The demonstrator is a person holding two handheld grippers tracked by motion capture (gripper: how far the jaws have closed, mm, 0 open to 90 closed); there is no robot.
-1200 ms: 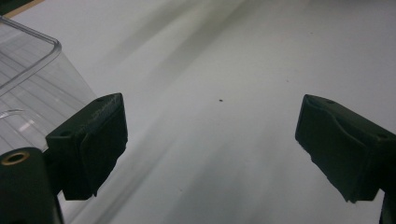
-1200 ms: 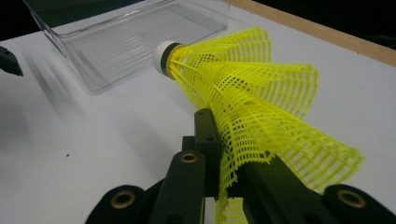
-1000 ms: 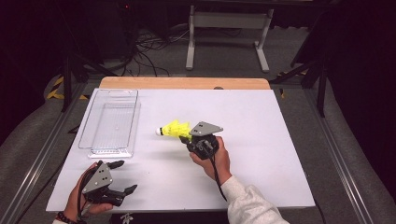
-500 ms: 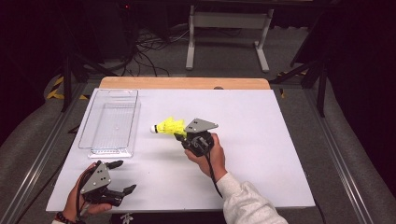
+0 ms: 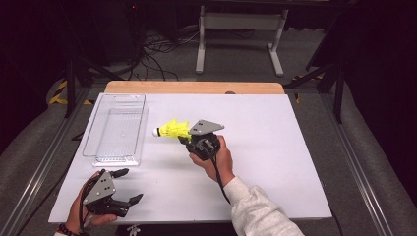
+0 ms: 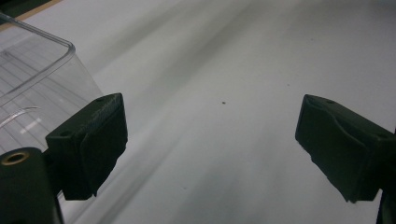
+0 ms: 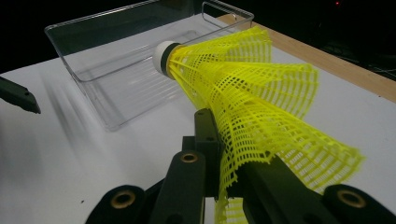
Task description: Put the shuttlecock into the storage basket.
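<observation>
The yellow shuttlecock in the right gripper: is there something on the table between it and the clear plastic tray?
Nothing visible. The shuttlecock is held by the right gripper, with bare white table between it and the tray.

right claw (image 7: 224,186) clamps yellow shuttlecock (image 7: 252,93) skirt | cork toward clear tray (image 7: 116,70), seemingly above

A yellow plastic mesh shuttlecock (image 7: 252,93), a clear glossy plastic bin (image 5: 118,129), a matt white tabletop (image 5: 275,147) edged in wood.

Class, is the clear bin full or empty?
Empty. The clear bin shows only its bare floor; the yellow shuttlecock is outside it.
</observation>
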